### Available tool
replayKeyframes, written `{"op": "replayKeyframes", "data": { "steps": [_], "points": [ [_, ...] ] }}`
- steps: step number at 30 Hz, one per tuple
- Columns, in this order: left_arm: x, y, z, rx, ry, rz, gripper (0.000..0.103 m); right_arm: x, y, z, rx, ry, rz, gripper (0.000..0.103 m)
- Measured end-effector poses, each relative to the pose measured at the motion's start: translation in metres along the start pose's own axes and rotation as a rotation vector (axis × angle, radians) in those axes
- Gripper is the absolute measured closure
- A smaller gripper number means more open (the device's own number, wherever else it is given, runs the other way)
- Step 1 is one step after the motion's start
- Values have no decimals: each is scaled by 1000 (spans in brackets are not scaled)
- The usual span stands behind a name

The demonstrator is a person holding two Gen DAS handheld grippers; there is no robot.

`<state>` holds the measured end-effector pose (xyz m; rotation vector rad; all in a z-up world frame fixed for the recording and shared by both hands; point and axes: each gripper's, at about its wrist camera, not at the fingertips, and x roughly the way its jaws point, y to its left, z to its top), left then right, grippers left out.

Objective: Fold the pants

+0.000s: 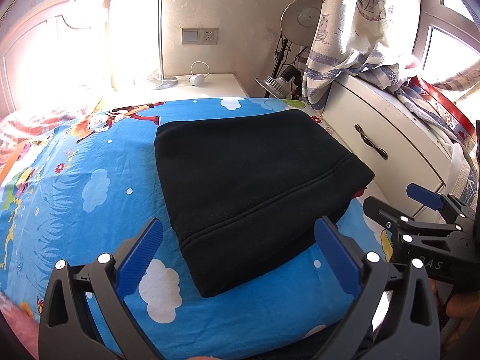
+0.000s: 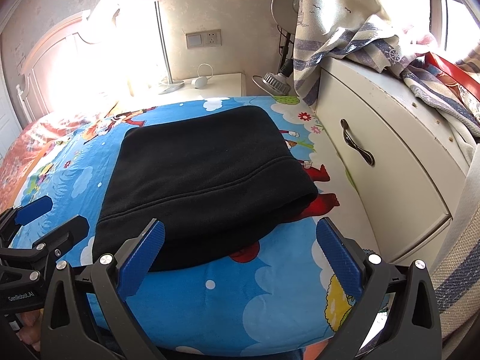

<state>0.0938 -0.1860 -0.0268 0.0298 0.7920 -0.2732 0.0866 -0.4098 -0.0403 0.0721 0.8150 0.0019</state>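
Observation:
The black pants (image 1: 240, 174) lie folded into a thick rectangular bundle on the blue cartoon bed sheet (image 1: 90, 180), waistband seam facing me. My left gripper (image 1: 240, 255) is open just in front of the bundle's near edge, holding nothing. In the left wrist view the right gripper (image 1: 393, 204) shows at the right, open, beside the bundle's right corner. In the right wrist view the pants (image 2: 204, 180) lie ahead and left, and my right gripper (image 2: 240, 255) is open over the sheet (image 2: 240, 294). The left gripper (image 2: 51, 216) appears at the left edge, open.
A white drawer cabinet (image 2: 375, 156) stands tight against the bed's right side, with striped cloth (image 2: 345, 36) piled on top. A white nightstand (image 1: 195, 85) with a lamp base sits beyond the bed. A floor lamp (image 1: 279, 84) stands in the corner. The headboard (image 1: 36, 54) is far left.

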Motion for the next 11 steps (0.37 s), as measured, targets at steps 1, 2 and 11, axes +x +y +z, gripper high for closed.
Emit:
{"op": "replayKeyframes", "data": {
  "steps": [1,2,11],
  "points": [
    [1,-1,0,0,0,2,2,1,0,0,0,2,0,5],
    [2,-1,0,-2,5,-10,2,1,0,-1,-1,3,0,5],
    [4,1,0,-28,13,-24,2,4,2,-2,-8,13,2,5]
  ]
}}
